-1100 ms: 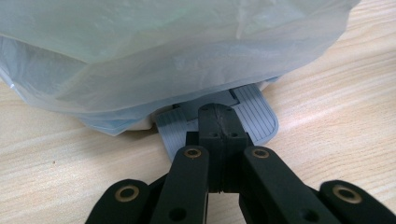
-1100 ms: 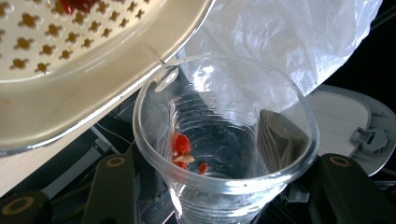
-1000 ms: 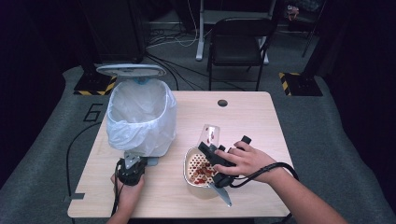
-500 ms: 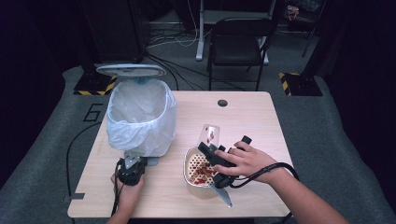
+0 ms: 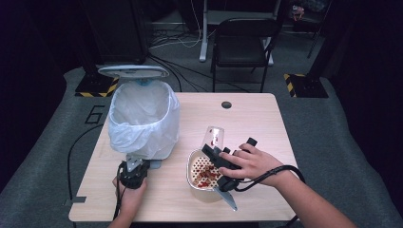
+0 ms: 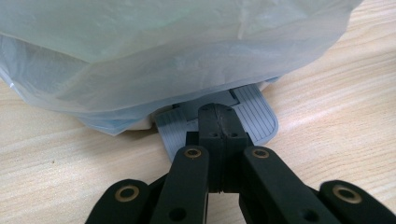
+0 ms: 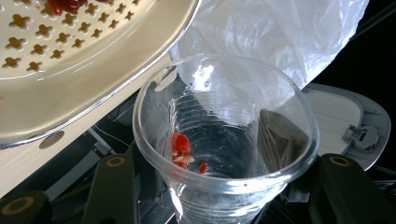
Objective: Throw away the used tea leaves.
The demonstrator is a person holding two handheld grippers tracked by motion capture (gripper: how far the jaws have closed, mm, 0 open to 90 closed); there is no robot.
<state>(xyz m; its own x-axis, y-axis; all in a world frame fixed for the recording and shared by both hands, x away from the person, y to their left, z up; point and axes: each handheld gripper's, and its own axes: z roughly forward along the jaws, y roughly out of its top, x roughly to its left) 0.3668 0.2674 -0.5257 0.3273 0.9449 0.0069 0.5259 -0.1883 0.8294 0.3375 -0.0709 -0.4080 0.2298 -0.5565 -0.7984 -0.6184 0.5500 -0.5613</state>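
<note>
The right gripper is half closed around a clear plastic cup (red scraps cling inside), tipped over the perforated strainer bowl. The left gripper, jaws pressed together on nothing, bears on the grey pedal of the bag-lined bin, lid raised.

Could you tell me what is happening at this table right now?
A person works with a gripper in each hand. The left gripper, jaws shut, presses on the grey pedal of a pedal bin lined with a white bag, and the bin's lid stands open. The right gripper holds a clear plastic cup on its side beside a cream perforated strainer bowl. The bowl holds red food bits; a few red scraps cling inside the cup.
</note>
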